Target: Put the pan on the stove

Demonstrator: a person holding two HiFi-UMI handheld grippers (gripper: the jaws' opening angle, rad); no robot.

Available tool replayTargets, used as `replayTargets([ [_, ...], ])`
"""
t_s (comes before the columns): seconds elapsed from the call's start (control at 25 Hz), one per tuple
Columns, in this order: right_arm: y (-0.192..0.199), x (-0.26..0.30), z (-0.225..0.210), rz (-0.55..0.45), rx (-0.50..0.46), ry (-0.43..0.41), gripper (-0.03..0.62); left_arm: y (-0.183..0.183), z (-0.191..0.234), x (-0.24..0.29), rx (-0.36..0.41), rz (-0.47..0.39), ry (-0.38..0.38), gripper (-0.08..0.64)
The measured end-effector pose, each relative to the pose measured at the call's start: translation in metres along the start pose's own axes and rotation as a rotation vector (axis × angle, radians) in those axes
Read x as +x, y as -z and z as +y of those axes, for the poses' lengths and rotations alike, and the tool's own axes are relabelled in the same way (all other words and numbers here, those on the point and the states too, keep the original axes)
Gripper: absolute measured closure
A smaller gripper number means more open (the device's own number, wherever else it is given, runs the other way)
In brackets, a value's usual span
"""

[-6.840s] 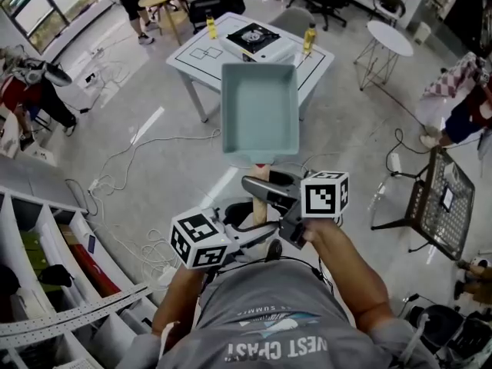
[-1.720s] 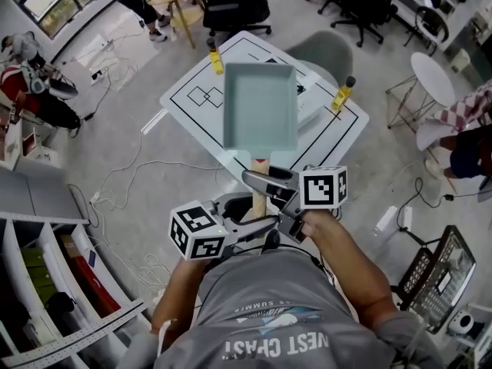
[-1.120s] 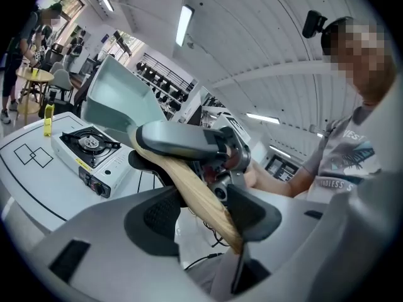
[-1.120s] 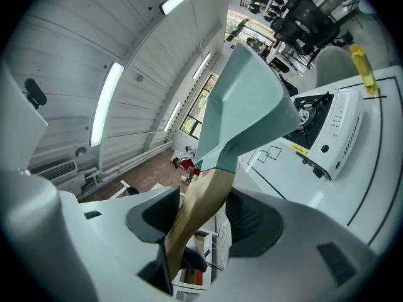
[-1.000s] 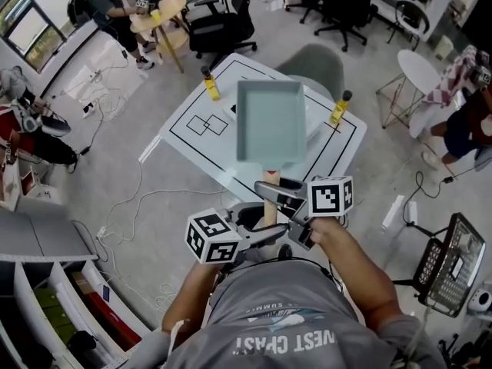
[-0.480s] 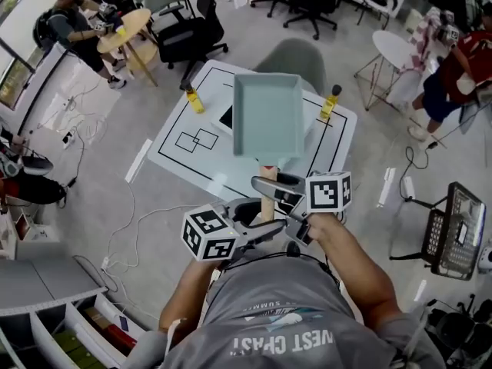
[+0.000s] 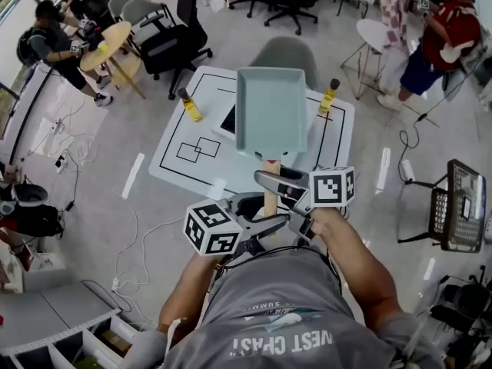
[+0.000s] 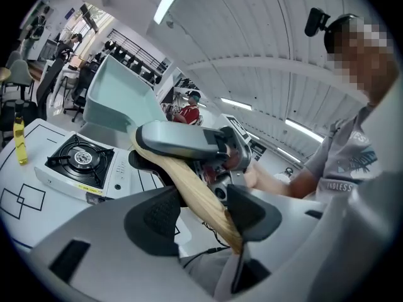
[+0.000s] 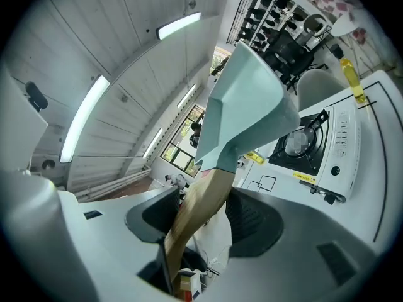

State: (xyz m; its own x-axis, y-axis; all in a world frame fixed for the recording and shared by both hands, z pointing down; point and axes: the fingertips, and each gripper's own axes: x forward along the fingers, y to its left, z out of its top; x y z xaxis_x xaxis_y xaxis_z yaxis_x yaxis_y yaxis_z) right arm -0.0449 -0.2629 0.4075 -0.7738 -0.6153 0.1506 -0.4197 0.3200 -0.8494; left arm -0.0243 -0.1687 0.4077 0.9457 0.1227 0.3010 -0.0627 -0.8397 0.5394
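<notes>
A teal rectangular pan (image 7: pixel 270 112) with a wooden handle (image 7: pixel 269 196) is held up in the air over the white table (image 7: pixel 178 171). My right gripper (image 7: pixel 272 183) is shut on the handle close to the pan body. My left gripper (image 7: pixel 264 224) is shut on the handle's end, just behind the right one. In the left gripper view the handle (image 8: pixel 192 194) crosses between the pads of the left gripper (image 8: pixel 198 209). In the right gripper view the right gripper (image 9: pixel 211 216) clamps the handle. The portable gas stove (image 8: pixel 82 162) (image 9: pixel 315 146) sits on the table, in the head view mostly hidden beneath the pan.
Two yellow bottles (image 7: pixel 190 106) (image 7: pixel 328 97) stand on the table either side of the stove. A grey chair (image 7: pixel 288 52) sits behind the table. People, office chairs and small round tables (image 7: pixel 108 44) stand further off; cables (image 7: pixel 134 229) lie on the floor to the left.
I have walked closer to the table, which now lies nearer and straighter ahead under the pan. Both grippers keep the same hold on the handle.
</notes>
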Motion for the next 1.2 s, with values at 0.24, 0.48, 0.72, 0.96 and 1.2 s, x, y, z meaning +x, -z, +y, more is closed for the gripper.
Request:
replayTargets([
  [0.24,-0.003,0.010,-0.002,-0.028,-0.001,0.020,0.353,0.001,0.009,-0.009,0.014,0.004,0.034,0.333],
  [0.48,-0.007,0.016,-0.009,-0.016,-0.002,0.038,0.353,-0.001,0.018,-0.008,0.002,-0.005,0.045,0.334],
  [0.72,-0.013,0.026,-0.021,0.000,0.007,0.034,0.353,-0.003,0.034,-0.006,-0.022,-0.015,0.042,0.334],
  [0.96,-0.018,0.034,-0.037,0.016,0.030,0.023,0.353,-0.003,0.052,0.002,-0.043,-0.016,0.035,0.334],
  [1.2,-0.026,0.041,-0.059,0.040,0.039,0.044,0.351,-0.005,0.073,0.009,-0.071,-0.014,0.026,0.334],
])
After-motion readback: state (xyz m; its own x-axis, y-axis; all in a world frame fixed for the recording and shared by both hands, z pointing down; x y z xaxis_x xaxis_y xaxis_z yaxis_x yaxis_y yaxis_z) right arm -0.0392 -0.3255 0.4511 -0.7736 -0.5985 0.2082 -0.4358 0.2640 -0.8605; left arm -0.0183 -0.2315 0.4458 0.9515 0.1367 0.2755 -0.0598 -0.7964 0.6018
